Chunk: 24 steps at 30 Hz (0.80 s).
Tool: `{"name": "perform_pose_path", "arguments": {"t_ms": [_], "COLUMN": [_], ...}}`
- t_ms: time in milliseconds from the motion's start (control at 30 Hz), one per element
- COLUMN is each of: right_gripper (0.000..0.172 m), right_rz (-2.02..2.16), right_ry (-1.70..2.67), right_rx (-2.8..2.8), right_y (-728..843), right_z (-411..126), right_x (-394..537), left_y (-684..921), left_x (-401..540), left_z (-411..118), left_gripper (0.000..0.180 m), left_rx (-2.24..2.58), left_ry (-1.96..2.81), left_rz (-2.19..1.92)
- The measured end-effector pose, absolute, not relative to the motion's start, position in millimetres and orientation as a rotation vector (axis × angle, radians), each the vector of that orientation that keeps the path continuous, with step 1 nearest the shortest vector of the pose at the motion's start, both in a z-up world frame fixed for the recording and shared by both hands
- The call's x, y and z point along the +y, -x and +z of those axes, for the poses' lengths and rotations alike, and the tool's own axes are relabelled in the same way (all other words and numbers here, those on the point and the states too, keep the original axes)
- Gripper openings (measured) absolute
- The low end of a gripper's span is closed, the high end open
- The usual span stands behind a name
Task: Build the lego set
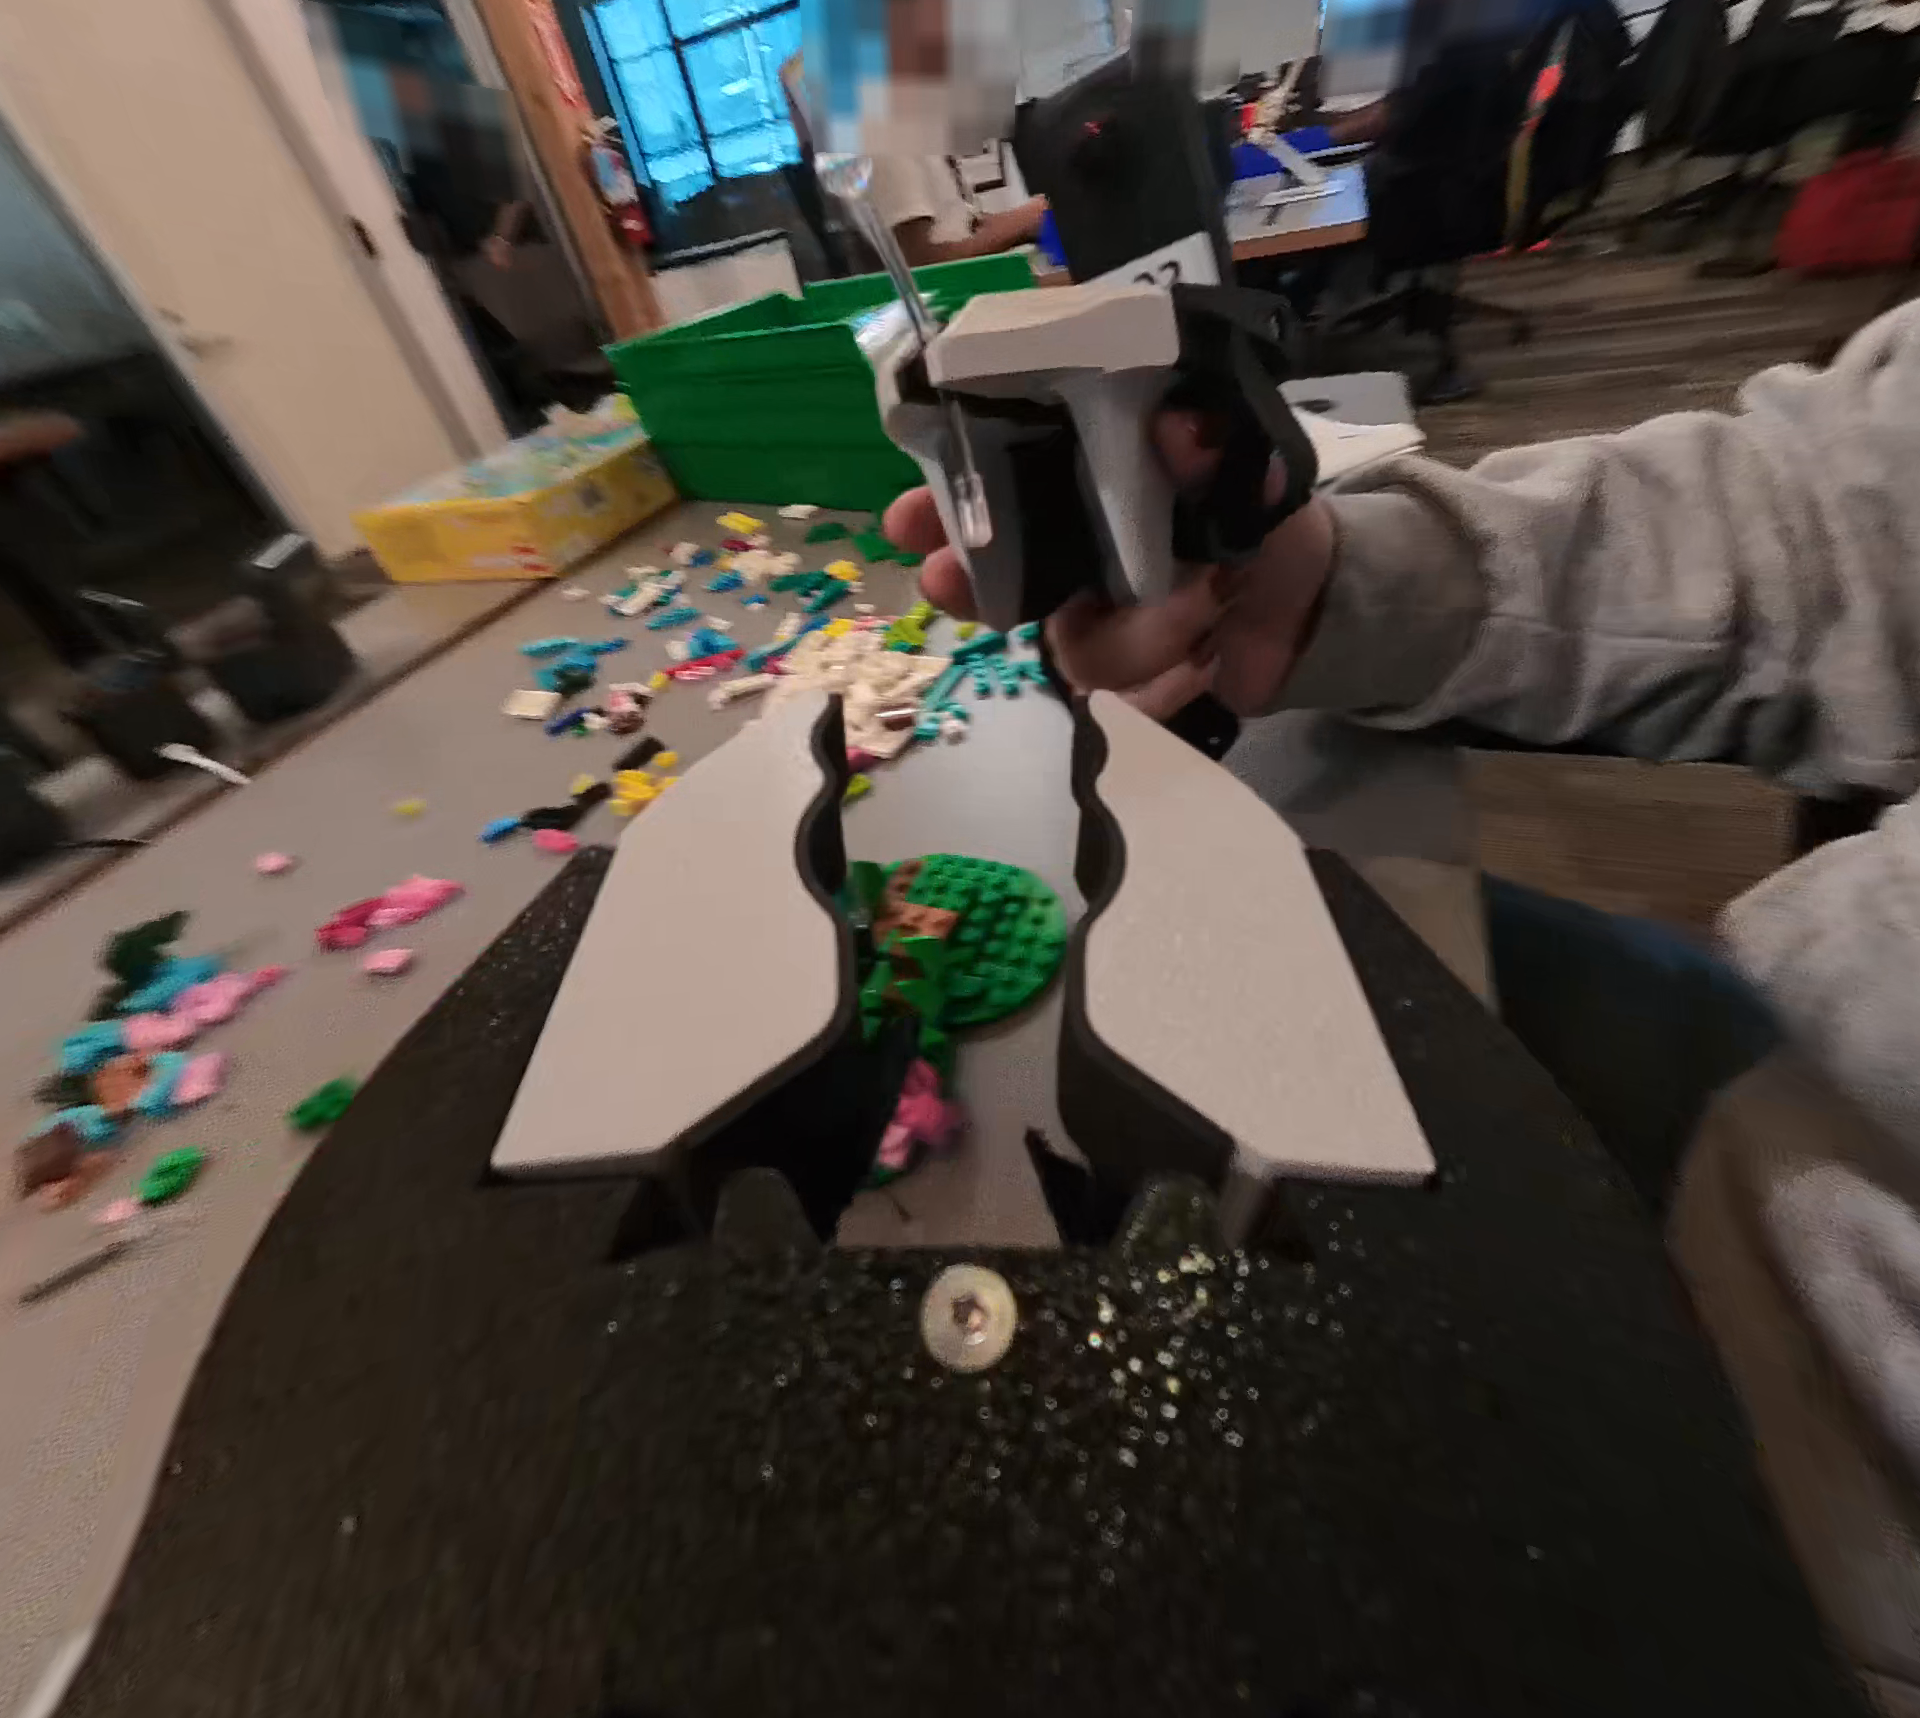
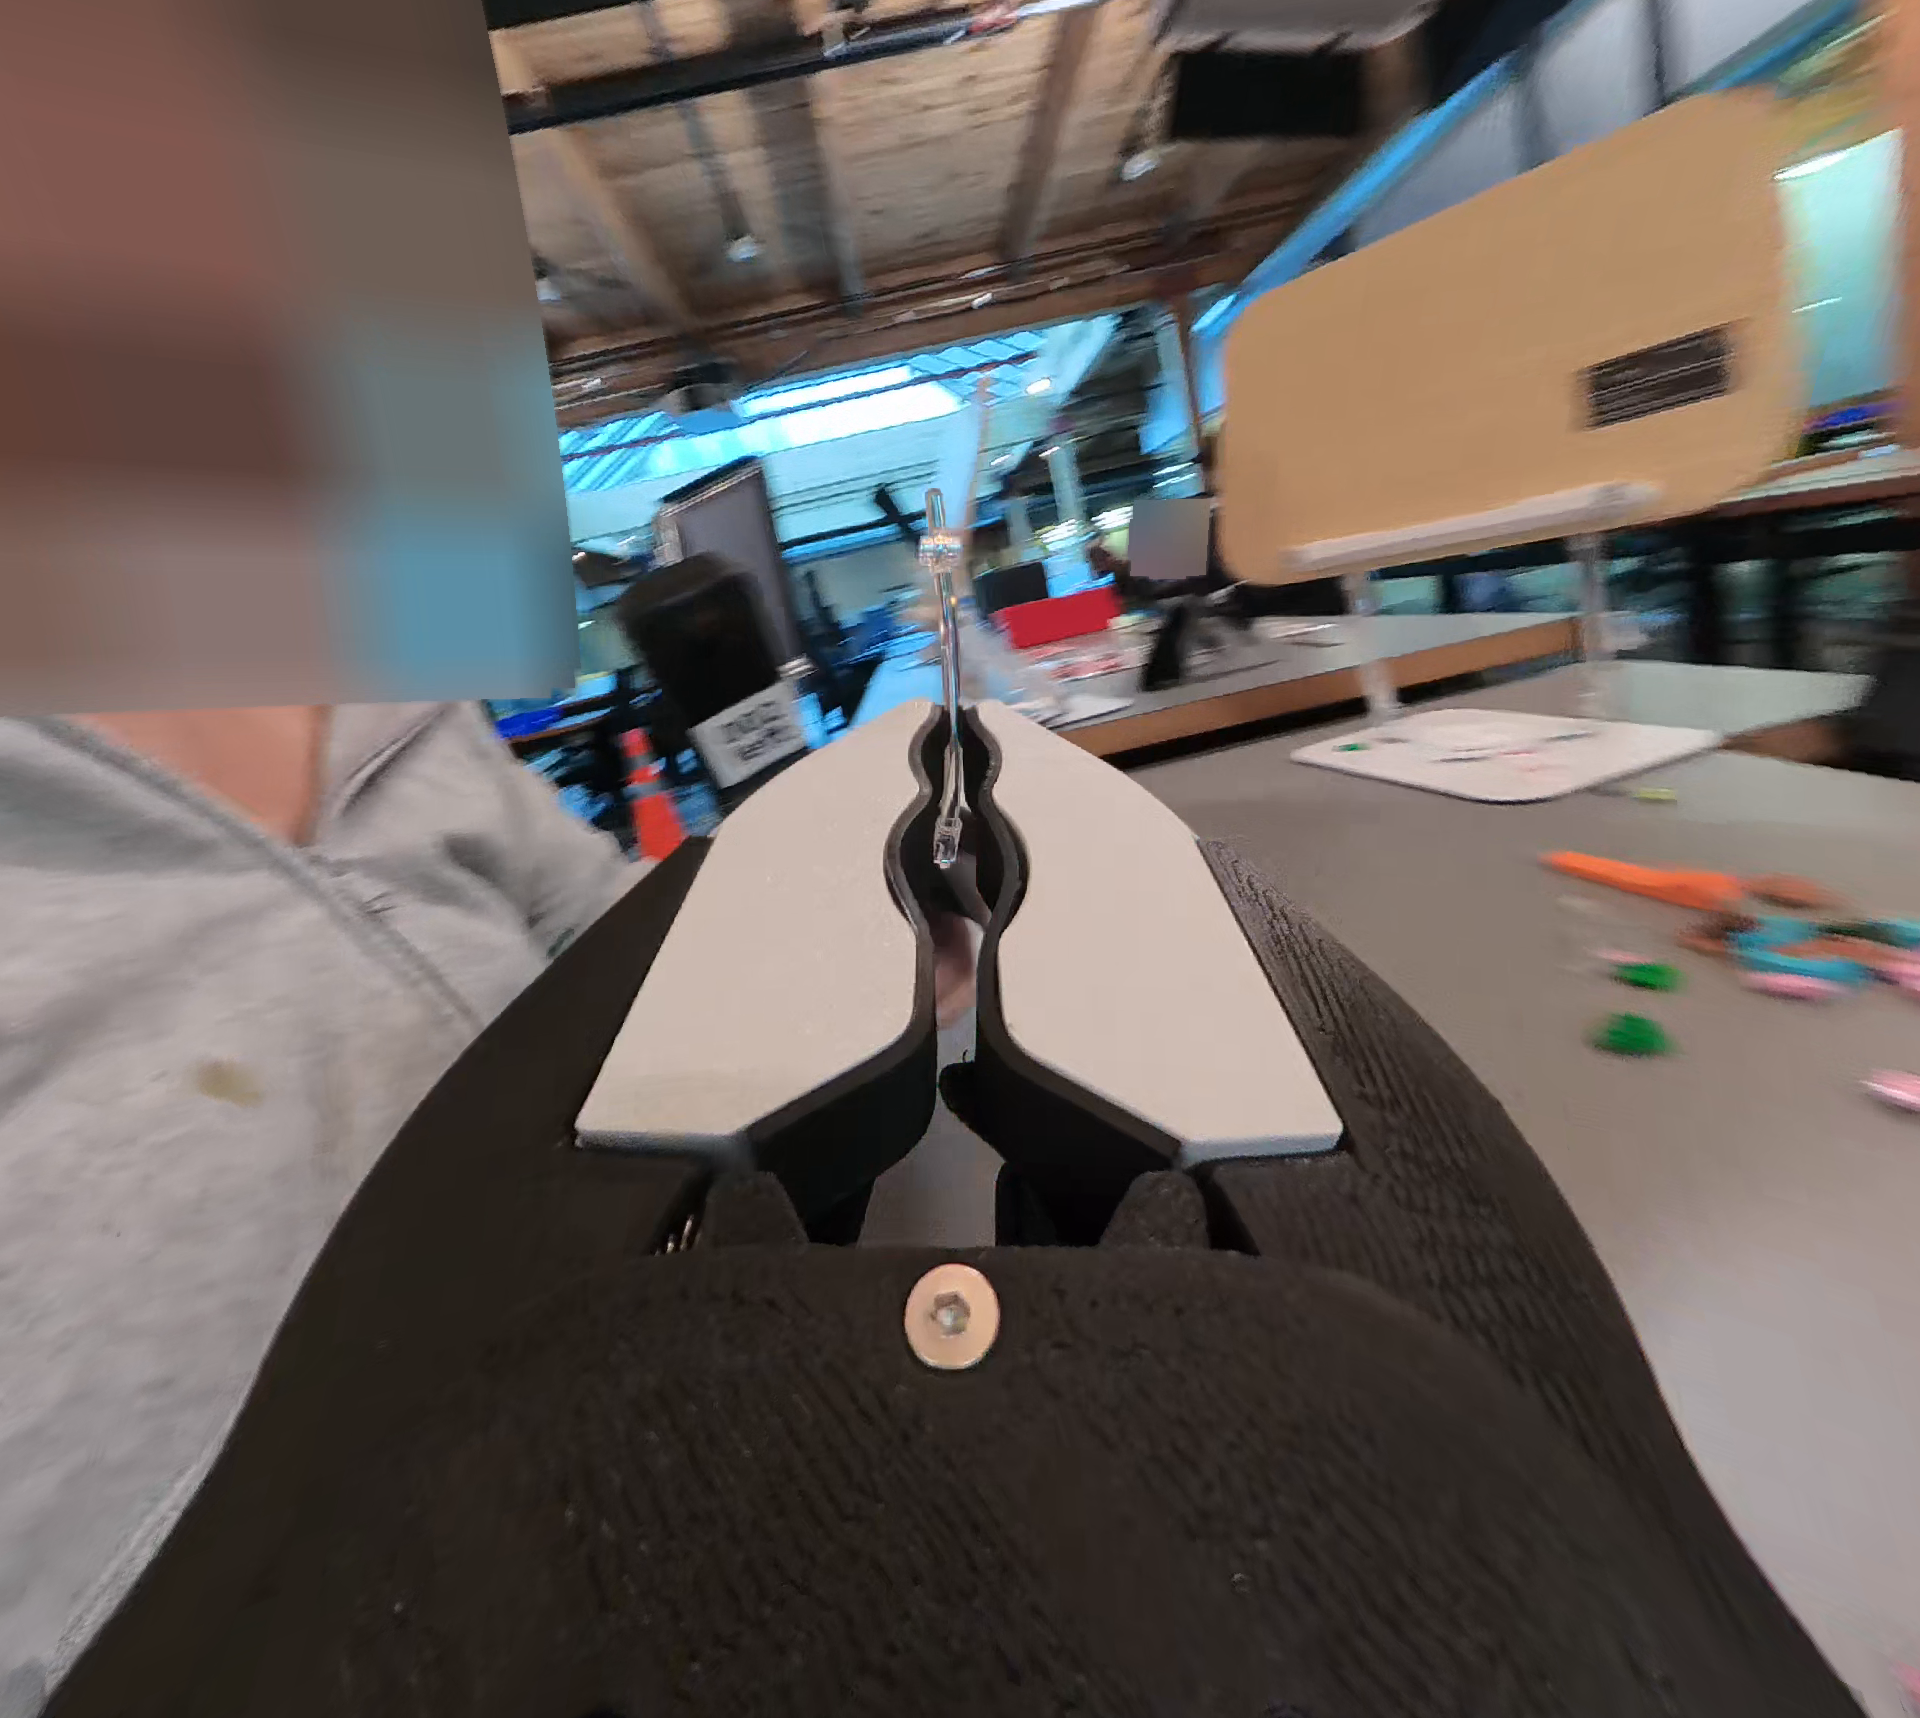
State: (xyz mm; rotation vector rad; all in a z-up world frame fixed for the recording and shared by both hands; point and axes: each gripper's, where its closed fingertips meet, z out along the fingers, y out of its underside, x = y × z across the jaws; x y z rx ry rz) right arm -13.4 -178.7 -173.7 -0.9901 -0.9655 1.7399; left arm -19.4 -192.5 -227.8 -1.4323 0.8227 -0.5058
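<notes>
Our right claw (image 2: 954, 723) pinches a clear plastic rod (image 2: 943, 629) upright for handling; our left claw (image 1: 956, 733) gapes wide, empty, above the counter (image 1: 416, 764).

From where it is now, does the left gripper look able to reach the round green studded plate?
Probably yes. The left gripper is open with nothing between its fingers, and the round green plate lies on the table right beneath them, uncovered.
</notes>
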Motion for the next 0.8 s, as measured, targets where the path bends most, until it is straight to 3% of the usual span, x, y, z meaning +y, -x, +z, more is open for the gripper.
{"name": "perform_pose_path", "arguments": {"t_ms": [333, 800], "right_gripper": [0.000, 0.006], "right_rz": [1.731, 1.575], "right_ry": [0.949, 1.023], "right_rx": [-1.165, -1.327], "right_y": [32, 29], "right_z": [-180, -190], "right_x": [-224, -219], "left_y": [5, 15], "left_x": [-217, -208], "left_z": [-212, -219], "left_gripper": [0.006, 0.004], "left_rx": [0.857, 0.815], "left_ry": [1.308, 1.365], "left_rz": [-0.617, -0.624]}}
